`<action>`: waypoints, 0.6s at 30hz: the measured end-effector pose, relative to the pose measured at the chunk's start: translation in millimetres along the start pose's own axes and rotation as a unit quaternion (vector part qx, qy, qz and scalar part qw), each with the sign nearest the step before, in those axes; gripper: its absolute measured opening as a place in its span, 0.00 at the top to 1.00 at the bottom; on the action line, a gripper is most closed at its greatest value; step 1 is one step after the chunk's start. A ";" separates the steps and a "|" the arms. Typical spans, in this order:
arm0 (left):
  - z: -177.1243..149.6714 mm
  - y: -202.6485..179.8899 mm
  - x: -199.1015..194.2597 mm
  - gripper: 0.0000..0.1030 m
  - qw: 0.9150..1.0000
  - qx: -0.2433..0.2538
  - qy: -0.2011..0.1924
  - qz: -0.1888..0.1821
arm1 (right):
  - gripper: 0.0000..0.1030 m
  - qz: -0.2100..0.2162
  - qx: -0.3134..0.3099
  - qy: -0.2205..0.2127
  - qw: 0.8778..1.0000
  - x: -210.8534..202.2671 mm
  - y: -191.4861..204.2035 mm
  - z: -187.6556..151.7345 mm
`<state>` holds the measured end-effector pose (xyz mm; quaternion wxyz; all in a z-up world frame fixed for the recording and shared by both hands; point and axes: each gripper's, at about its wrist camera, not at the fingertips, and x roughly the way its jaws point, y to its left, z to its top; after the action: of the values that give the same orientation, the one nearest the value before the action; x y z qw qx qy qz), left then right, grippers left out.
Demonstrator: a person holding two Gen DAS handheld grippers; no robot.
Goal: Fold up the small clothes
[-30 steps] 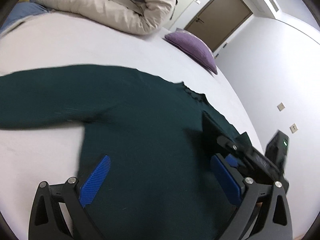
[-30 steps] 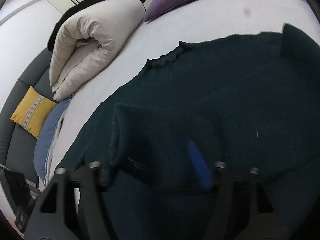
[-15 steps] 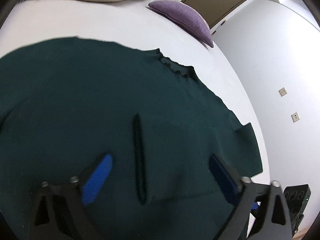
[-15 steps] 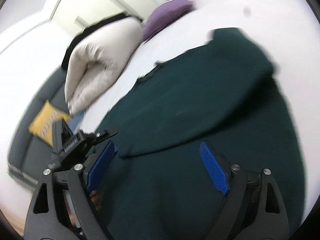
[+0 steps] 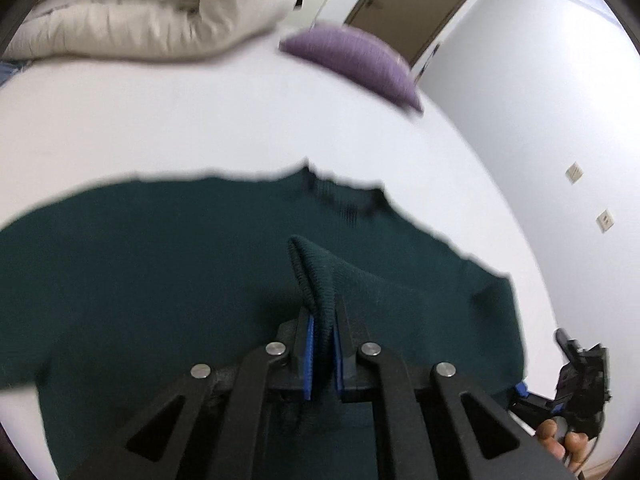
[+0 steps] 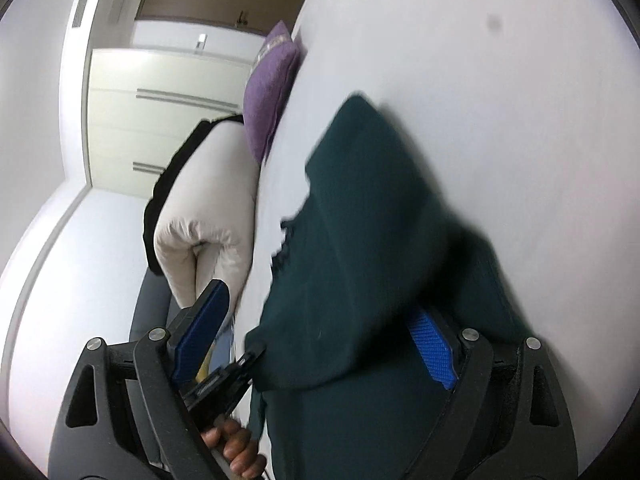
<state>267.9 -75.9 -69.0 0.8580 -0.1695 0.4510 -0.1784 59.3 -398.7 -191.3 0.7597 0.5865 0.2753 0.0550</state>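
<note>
While the left claw (image 5: 321, 344) pinches it, the sweater (image 5: 160, 264) lies ahead

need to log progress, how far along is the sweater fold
Early to middle. Done: the dark green sweater lies spread on the white bed, with one sleeve already laid over the body. In hand: the left gripper is shut on a pinched ridge of fabric, while the right gripper is open around the sweater's edge. Left: the remaining folds into a compact stack.
</note>
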 end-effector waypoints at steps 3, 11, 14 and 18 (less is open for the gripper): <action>8.4 11.5 -1.6 0.92 0.999 -0.005 -0.033 -0.004 | 0.19 -0.006 0.024 -0.032 0.999 -1.1 -9.8 15.5; -25.7 36.7 38.2 0.91 1.000 -0.013 -0.016 0.013 | 0.45 0.000 0.016 -0.045 0.999 -5.2 -35.5 25.0; -23.8 39.0 36.7 0.91 1.000 -0.017 -0.015 0.005 | 0.43 -0.018 0.010 -0.030 0.999 -12.1 -32.7 24.0; -27.4 46.8 37.8 0.88 1.000 -0.021 -0.021 -0.010 | 0.41 -0.082 -0.066 -0.020 0.994 -29.3 1.5 21.5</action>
<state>272.2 -55.7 -131.8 0.8617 -0.1953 0.4347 -0.1743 45.4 -428.6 -176.2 0.8044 0.5112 0.3027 -0.0014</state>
